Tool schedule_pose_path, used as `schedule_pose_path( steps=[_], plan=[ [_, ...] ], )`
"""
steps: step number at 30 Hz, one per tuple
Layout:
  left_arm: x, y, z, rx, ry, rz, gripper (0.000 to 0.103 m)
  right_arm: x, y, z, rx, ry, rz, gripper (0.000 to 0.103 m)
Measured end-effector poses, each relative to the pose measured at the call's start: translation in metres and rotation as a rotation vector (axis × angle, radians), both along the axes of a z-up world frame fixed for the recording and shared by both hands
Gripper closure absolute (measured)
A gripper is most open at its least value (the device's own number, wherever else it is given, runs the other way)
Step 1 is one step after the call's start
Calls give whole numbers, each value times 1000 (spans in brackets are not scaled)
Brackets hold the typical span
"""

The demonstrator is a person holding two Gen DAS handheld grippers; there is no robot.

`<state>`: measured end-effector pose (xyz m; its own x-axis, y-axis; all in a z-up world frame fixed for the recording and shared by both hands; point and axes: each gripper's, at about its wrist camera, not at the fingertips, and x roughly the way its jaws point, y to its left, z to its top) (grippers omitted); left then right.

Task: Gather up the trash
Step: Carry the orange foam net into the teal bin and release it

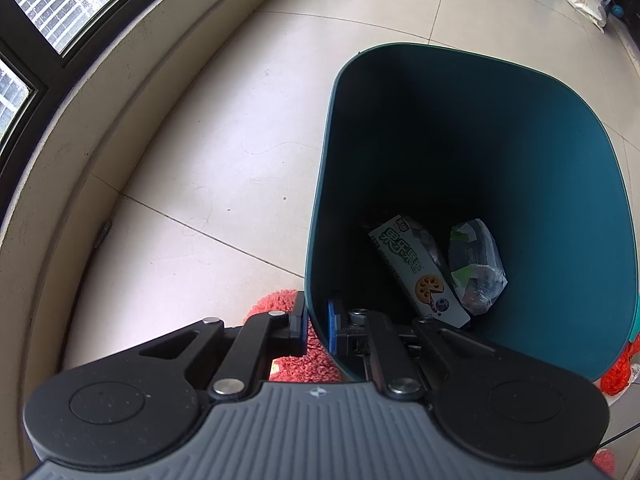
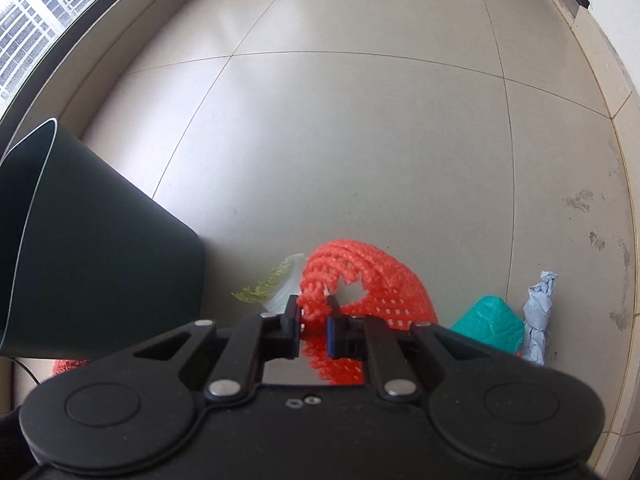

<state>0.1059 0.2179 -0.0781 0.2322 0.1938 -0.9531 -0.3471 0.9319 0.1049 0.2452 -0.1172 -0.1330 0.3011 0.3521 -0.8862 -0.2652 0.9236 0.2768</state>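
On the left, the near rim of a dark teal trash bin (image 1: pixel 480 128) is clamped by the left claw (image 1: pixel 318 326), one finger outside the wall and the blue-padded finger inside it. The bin is seen tilted on the tiled floor (image 1: pixel 208 152), close to a window (image 1: pixel 48 4) with a dark frame. At the bottom of the bin a printed snack box (image 1: pixel 416 270) is seen lying beside a crumpled clear plastic wrapper (image 1: pixel 476 266), the two touching. A fuzzy red slipper (image 1: pixel 288 360) is visible just under the left claw, outside the bin.

Further right, an orange-red foam fruit net (image 2: pixel 360 280) is pinched between the fingers of the right claw (image 2: pixel 314 320), which is clenched on the net's edge; the rest of the net is seen beyond and below the fingertips. A pale green leaf scrap (image 2: pixel 272 284) is seen on the floor between the bin and the net. To the right of the net, a teal crumpled bag (image 2: pixel 490 320) and a twisted grey-blue paper wad (image 2: pixel 538 316) are seen on the floor, just beside each other near the wall base.
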Motion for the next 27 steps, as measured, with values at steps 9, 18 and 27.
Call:
schedule_pose_path(
  steps=[9, 18, 27],
  plan=[
    [1, 0, 0, -2, -1, -1, 94, -22, 64, 96, 41, -100, 179, 93],
    [0, 1, 1, -16, -4, 8, 94, -36, 150, 140, 84, -159, 375, 93],
    [-2, 5, 2, -35, -14, 8, 94, -31, 227, 115, 83, -115, 511, 93]
  ],
)
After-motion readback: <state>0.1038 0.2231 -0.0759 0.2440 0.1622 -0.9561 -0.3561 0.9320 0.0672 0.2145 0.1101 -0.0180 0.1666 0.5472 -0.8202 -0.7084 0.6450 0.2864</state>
